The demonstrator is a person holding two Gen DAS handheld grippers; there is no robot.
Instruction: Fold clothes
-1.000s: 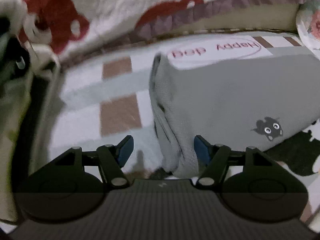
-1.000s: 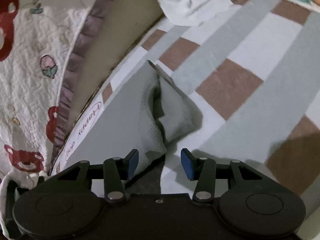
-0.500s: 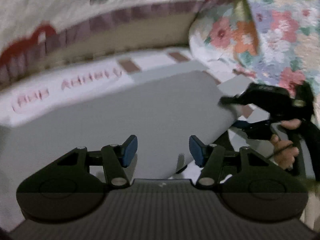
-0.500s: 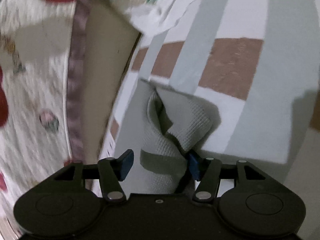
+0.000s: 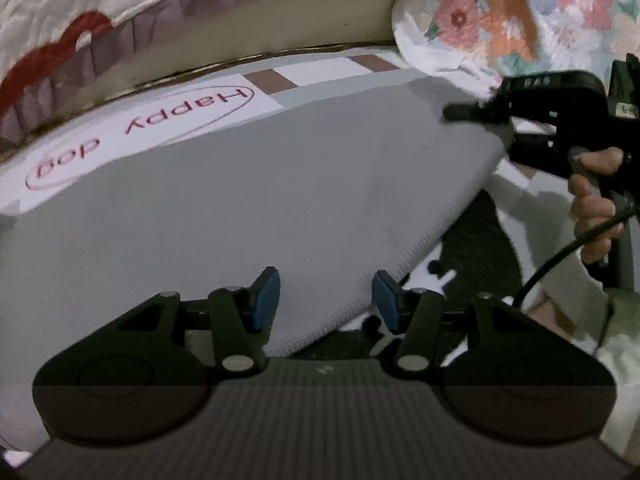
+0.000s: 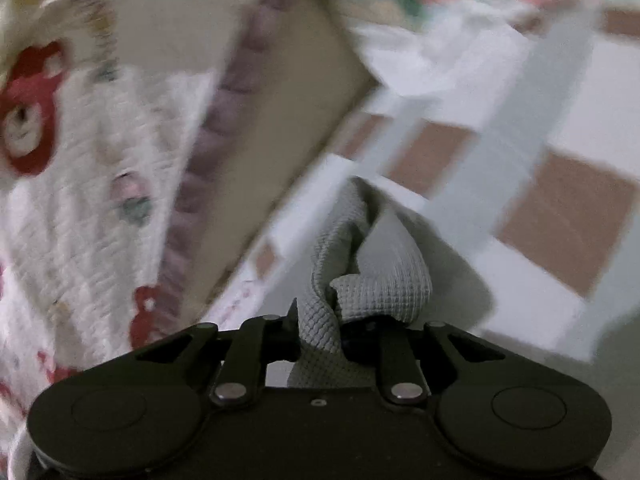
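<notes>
A grey waffle-knit garment (image 5: pixel 248 208) lies flat on the checked sheet. In the left wrist view its near edge runs between the blue pads (image 5: pixel 266 300) of my left gripper (image 5: pixel 326 302). Those jaws are closing, and the pads still stand apart from the cloth. My right gripper (image 5: pixel 476 120) sits at the garment's far right corner, with a hand (image 5: pixel 592 188) on its handle. In the right wrist view the right gripper (image 6: pixel 320 332) is closing, and its jaws pinch a bunched corner of the grey garment (image 6: pixel 368 272).
The sheet carries a "Happy dog" print (image 5: pixel 140 136). A quilt with red bears (image 5: pixel 60 12) hangs over the beige bed side behind. A floral pillow (image 5: pixel 500 12) lies at the back right. A black-and-white patterned cloth (image 5: pixel 472 248) shows under the garment's near right edge.
My left gripper swung from the garment's left end toward its right part and narrowed a little. My right gripper moved onto the bunched corner and shut on it.
</notes>
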